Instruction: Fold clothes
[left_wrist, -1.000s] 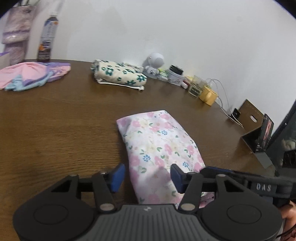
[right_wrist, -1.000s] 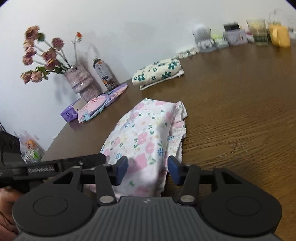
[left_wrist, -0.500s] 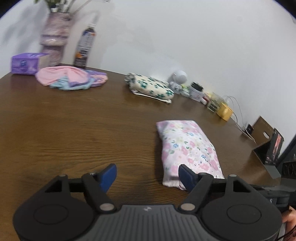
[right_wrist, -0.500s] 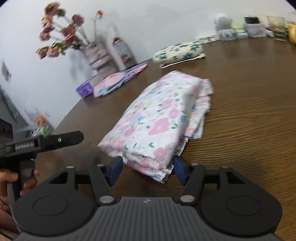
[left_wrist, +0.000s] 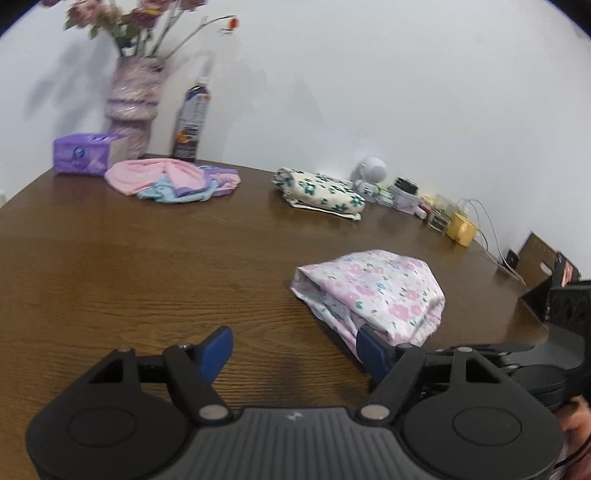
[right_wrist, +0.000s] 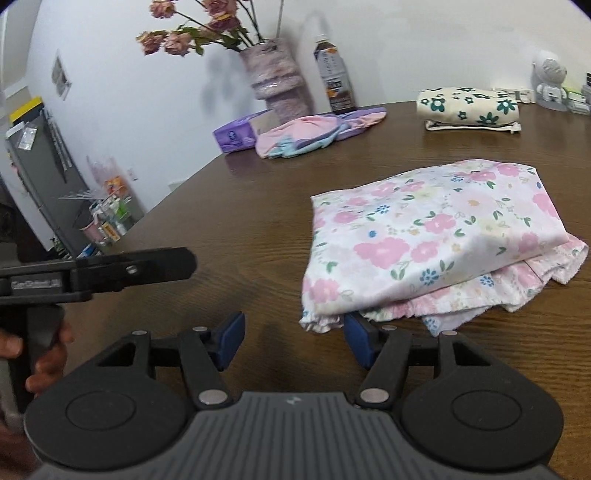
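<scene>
A folded white garment with pink flowers lies on the brown table. My left gripper is open over bare wood, its right fingertip just short of the garment's near edge. My right gripper is open too, low at the garment's near left corner, holding nothing. A second folded garment, cream with green flowers, rests near the wall. A loose pink, blue and purple pile of clothes lies at the back.
Against the wall stand a vase of dried flowers, a bottle, a purple tissue box, a white toy robot and small jars with a yellow cup. A hand holds the left gripper's handle.
Both grippers have let go of the pink-flowered garment and drawn back from it. Their jaws opened wider, and both views swung left toward the vase.
</scene>
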